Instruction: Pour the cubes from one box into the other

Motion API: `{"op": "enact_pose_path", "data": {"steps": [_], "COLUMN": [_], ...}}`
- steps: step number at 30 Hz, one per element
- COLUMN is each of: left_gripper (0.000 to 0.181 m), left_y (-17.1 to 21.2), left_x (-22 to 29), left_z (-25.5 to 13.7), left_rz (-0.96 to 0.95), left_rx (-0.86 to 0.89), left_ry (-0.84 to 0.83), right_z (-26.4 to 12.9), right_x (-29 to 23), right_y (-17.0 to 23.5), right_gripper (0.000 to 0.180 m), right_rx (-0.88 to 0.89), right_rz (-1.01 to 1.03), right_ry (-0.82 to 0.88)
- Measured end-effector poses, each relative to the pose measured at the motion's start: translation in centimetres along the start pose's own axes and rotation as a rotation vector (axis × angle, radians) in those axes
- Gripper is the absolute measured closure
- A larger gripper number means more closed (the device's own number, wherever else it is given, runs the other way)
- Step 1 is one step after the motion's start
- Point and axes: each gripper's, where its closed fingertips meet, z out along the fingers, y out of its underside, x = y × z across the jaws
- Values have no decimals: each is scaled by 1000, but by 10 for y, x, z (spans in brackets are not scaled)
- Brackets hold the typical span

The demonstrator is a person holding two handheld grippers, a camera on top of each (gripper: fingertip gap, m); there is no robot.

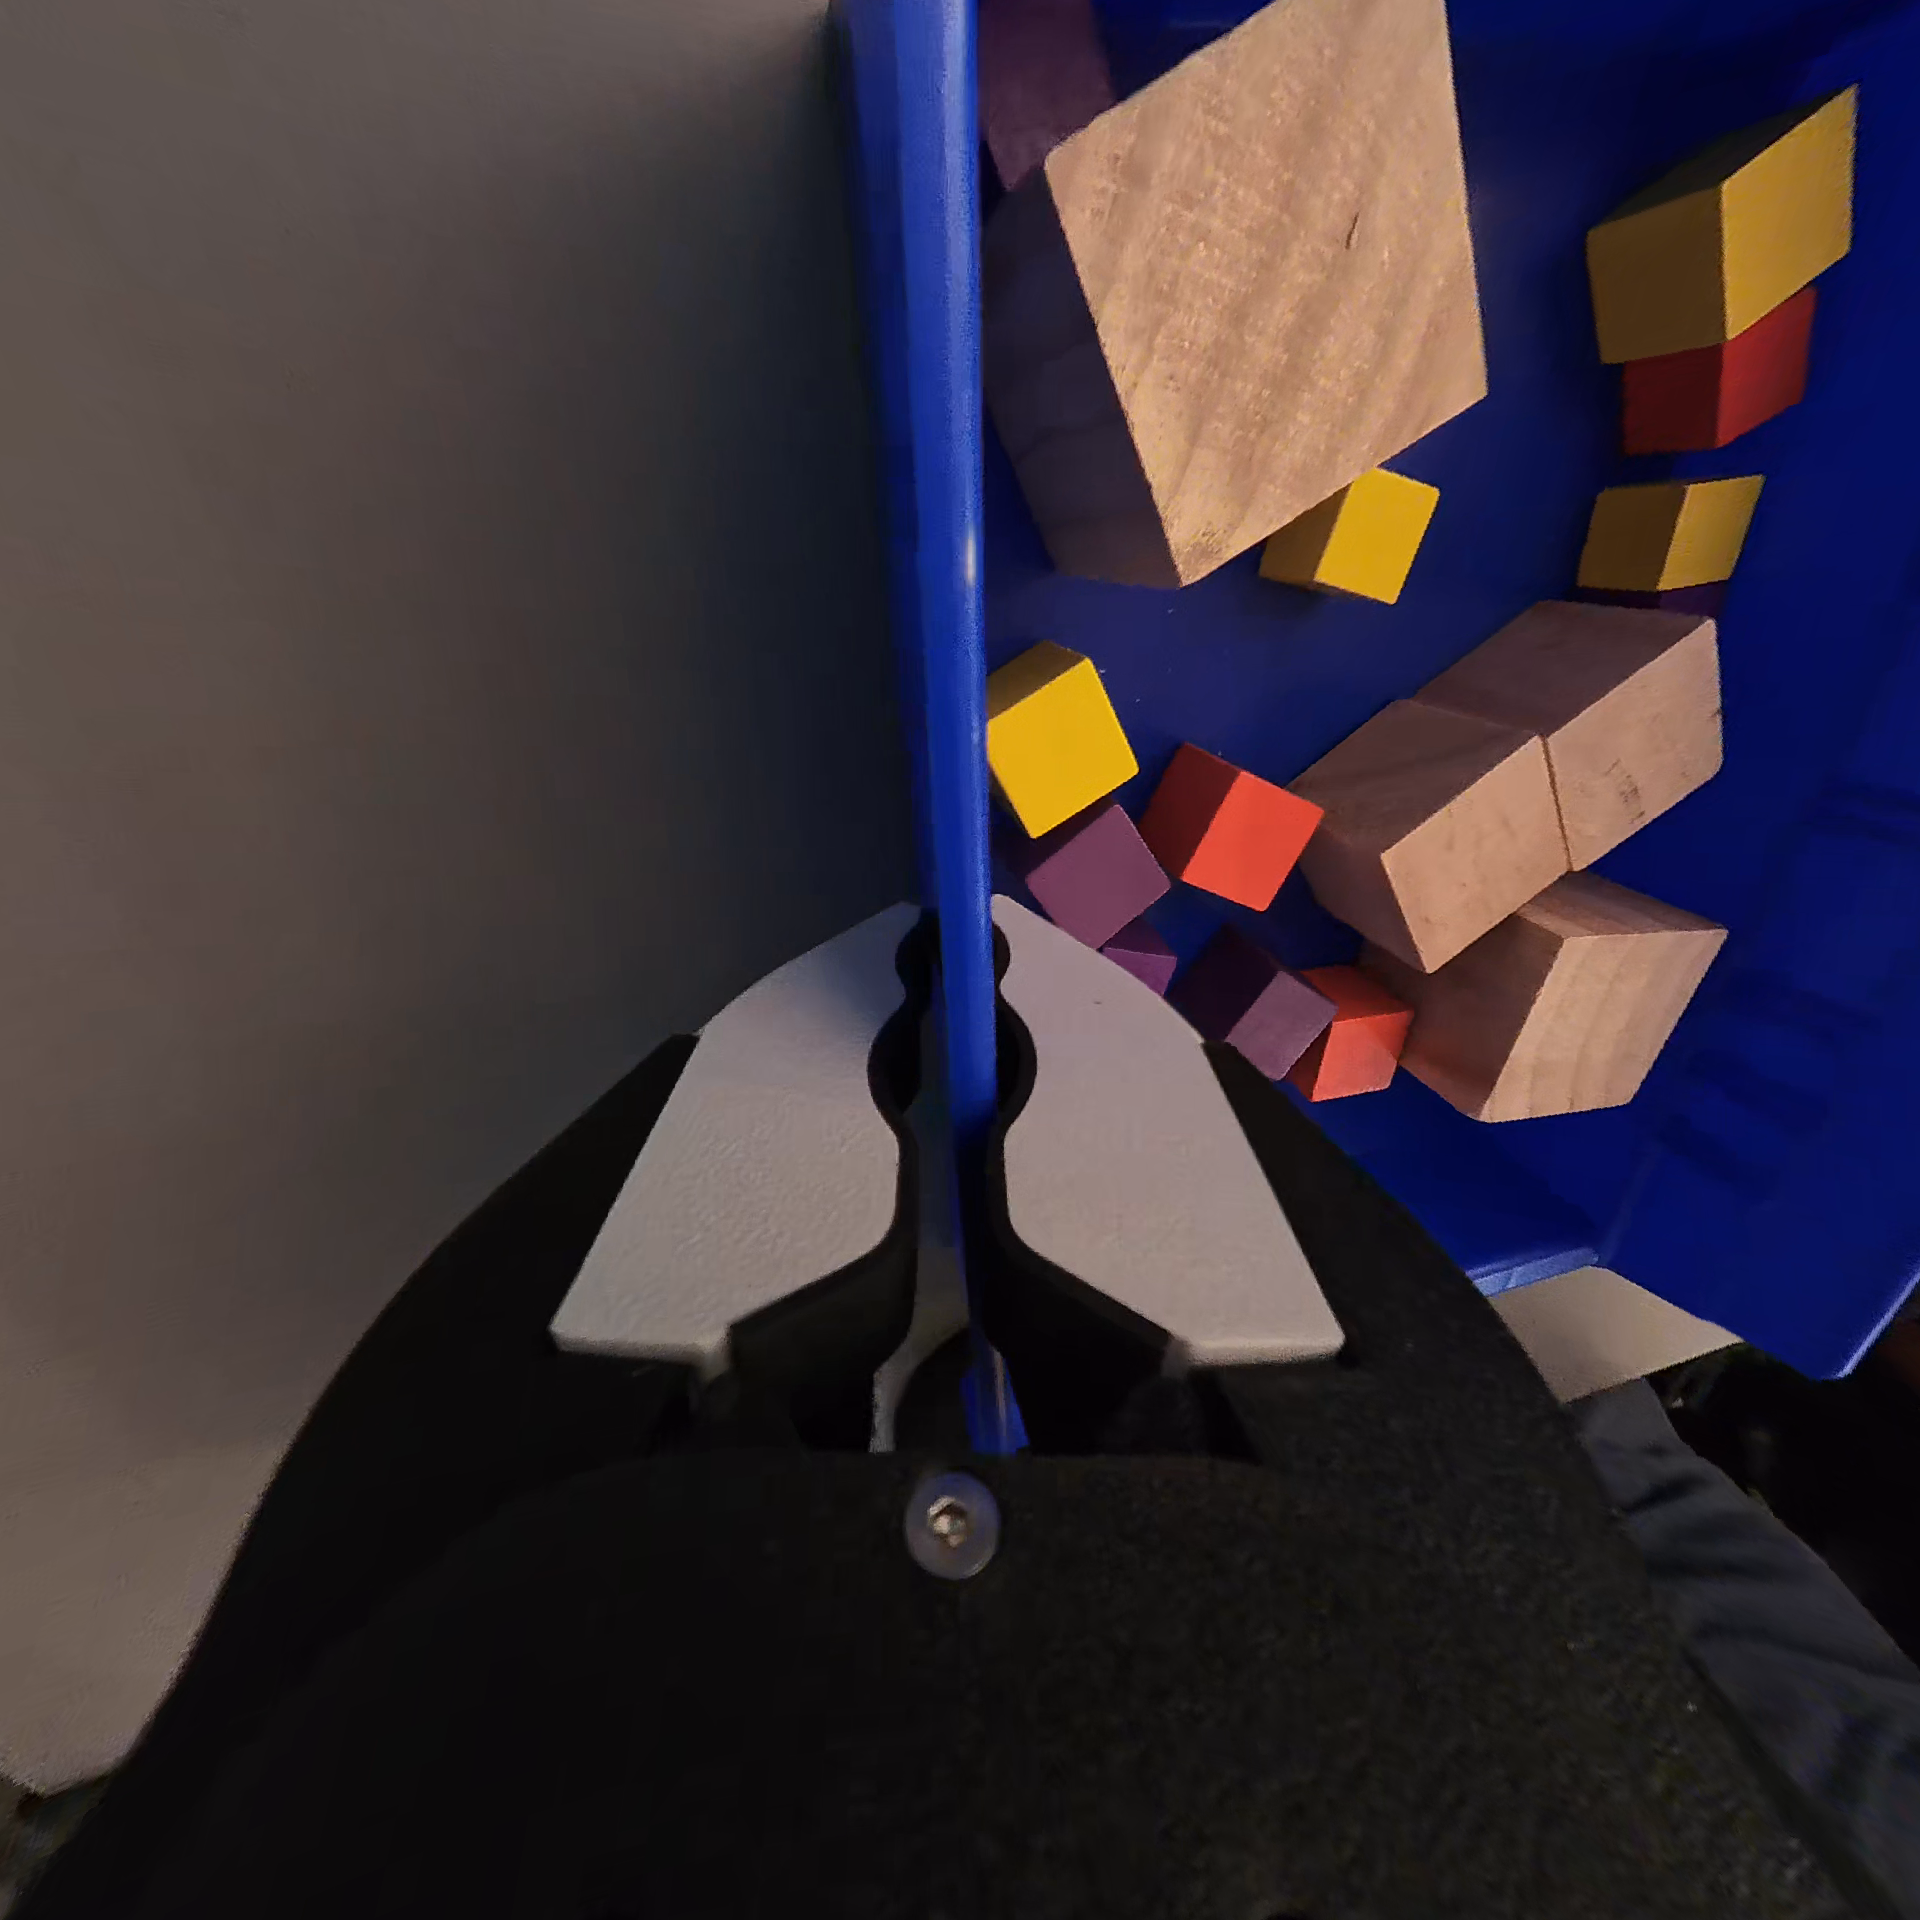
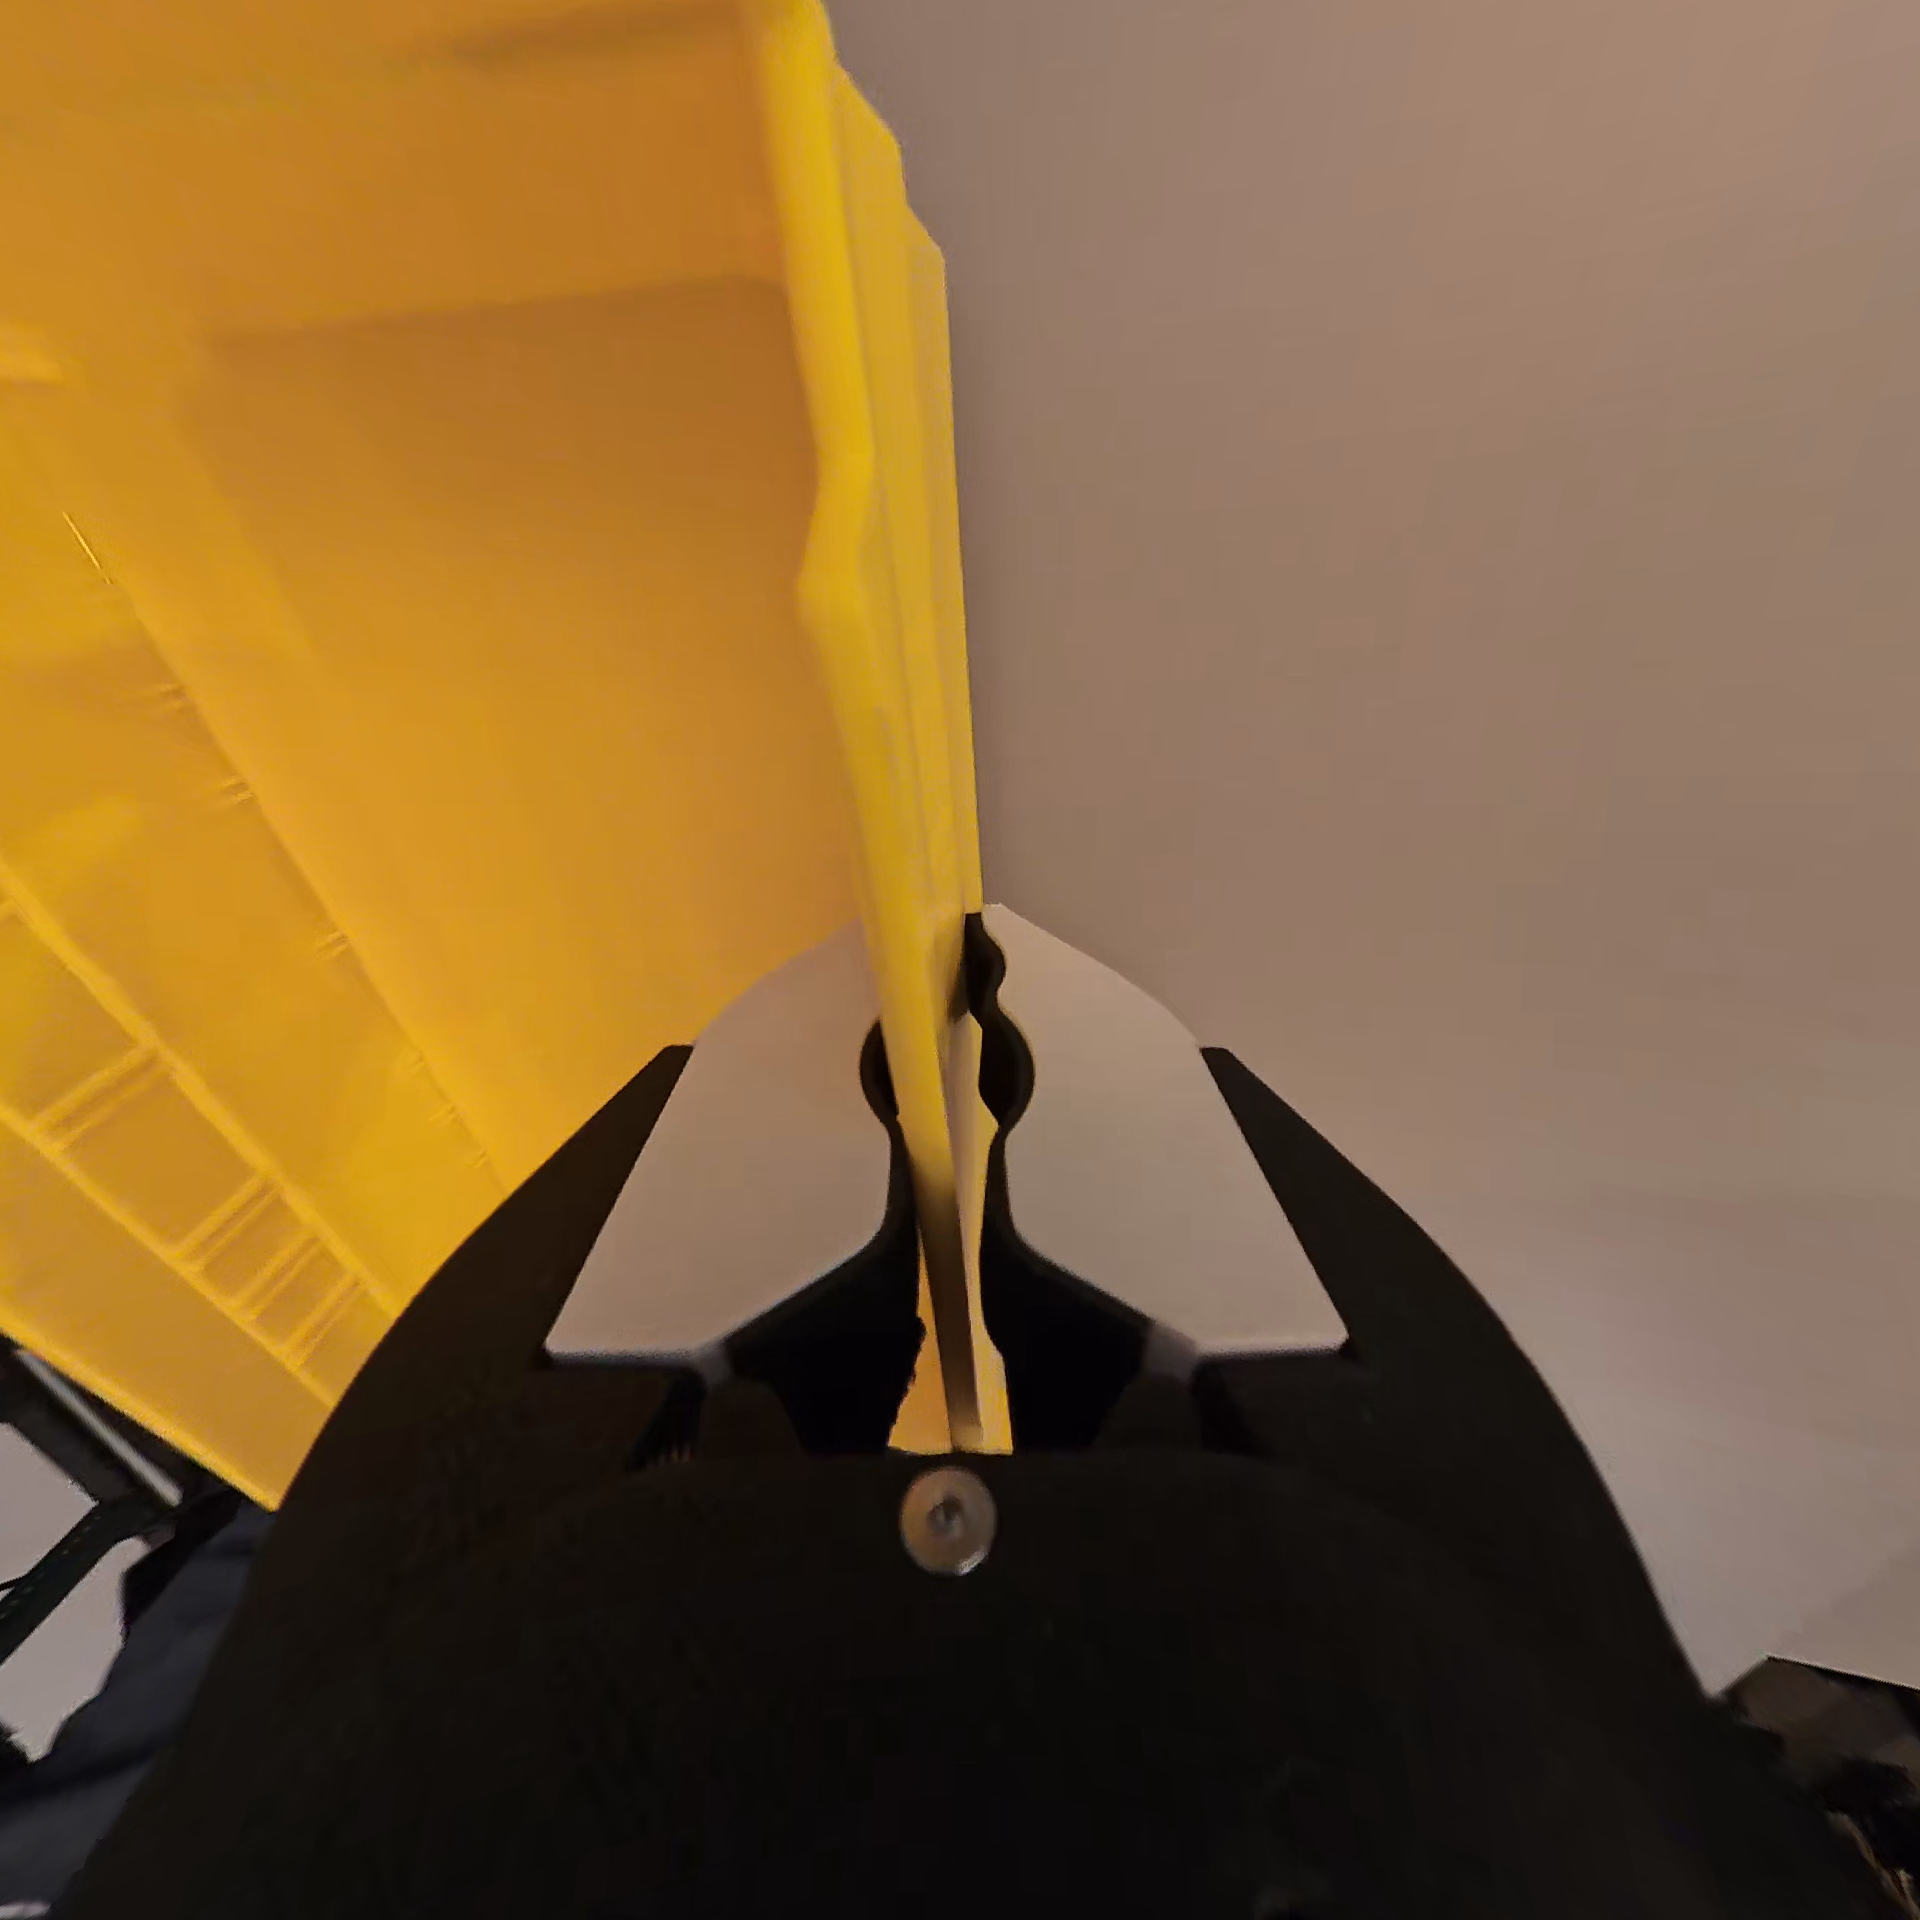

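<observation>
In the left wrist view my left gripper (image 1: pixel 954 925) is shut on the left wall of a blue box (image 1: pixel 920 520). The box holds several cubes: a large plain wooden cube (image 1: pixel 1262 281), smaller wooden cubes (image 1: pixel 1423 831), yellow cubes (image 1: pixel 1055 738), red cubes (image 1: pixel 1231 826) and purple cubes (image 1: pixel 1096 873). In the right wrist view my right gripper (image 2: pixel 961 925) is shut on the right wall of a yellow box (image 2: pixel 894 623). The inside of the yellow box that shows holds no cubes. Neither view shows the other box.
A pale table surface lies left of the blue box (image 1: pixel 416 623) and right of the yellow box (image 2: pixel 1455 727). Dark fabric shows past the table's near edge at lower right in the left wrist view (image 1: pixel 1766 1558).
</observation>
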Motion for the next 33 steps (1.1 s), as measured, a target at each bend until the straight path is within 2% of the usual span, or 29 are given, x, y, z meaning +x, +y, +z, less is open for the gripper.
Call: {"op": "enact_pose_path", "data": {"steps": [5,14,23,25,27,30,33], "left_gripper": [174,173,165,163,162,162,163], "left_y": [2,0,-3,-4,-4,-3,-3], "left_x": [-9,-12,-7,-6,-5,-6,-8], "left_z": [-3,-4,-4,-4,-4,-4,-5], "left_rz": [57,85,29,15,19,31,26], "left_rx": [25,65,117,122,120,103,92], "left_ry": [-25,9,120,148,159,157,147], "right_z": [10,15,14,8,-12,-63,-124], "right_x": [-9,0,6,4,3,2,-36], "right_y": [-4,-9,-20,-26,-39,-52,-48], "right_gripper": [173,175,170,166,167,167,167], "right_rx": [-35,-16,44,120,279,569,903], "right_rz": [34,-53,-171,-206,-223,-254,-343], "right_ry": [20,61,67,67,87,187,195]}}
